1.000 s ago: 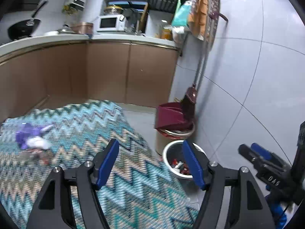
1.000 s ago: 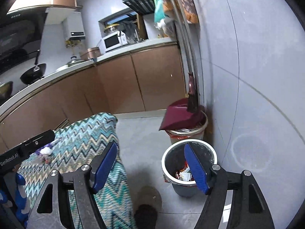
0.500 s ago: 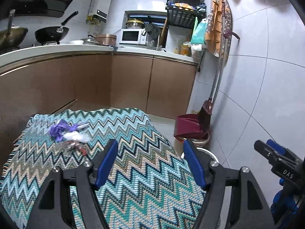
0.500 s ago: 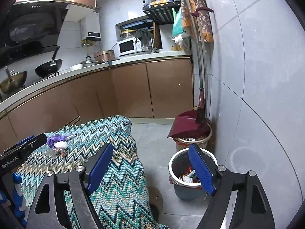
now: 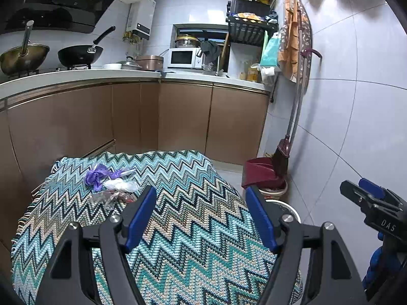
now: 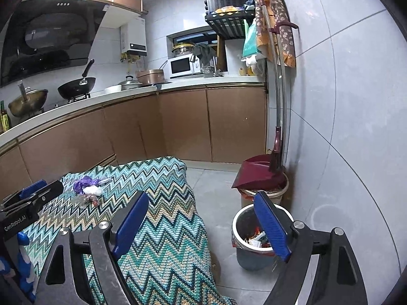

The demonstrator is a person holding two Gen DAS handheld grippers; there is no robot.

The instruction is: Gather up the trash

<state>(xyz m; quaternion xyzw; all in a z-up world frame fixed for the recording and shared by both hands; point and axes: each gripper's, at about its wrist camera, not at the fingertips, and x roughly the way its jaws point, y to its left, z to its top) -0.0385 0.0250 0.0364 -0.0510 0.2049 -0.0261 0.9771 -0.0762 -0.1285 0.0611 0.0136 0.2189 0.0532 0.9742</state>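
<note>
The trash [image 5: 109, 184] lies in a small cluster on the far left part of the zigzag-patterned cloth [image 5: 193, 218] over the bench; a purple bag [image 5: 98, 175] at the back, a white crumpled piece [image 5: 120, 185] just in front, a clear wrapper [image 5: 109, 197] nearest; the cluster runs roughly front to back, no single long axis being clear. The left gripper [image 5: 201, 214] hangs above the cloth, jaws wide apart and empty. The right gripper [image 6: 201, 225] is opening, nothing between its jaws. A white-rimmed bin [image 6: 254, 236] on the floor holds wrappers, partly hidden behind the right finger. "GenRobot.AI" reads on the left gripper's body in the right view; "DAS" on the right gripper [image 5: 376, 208]; the wrapper's print is illegible.
</note>
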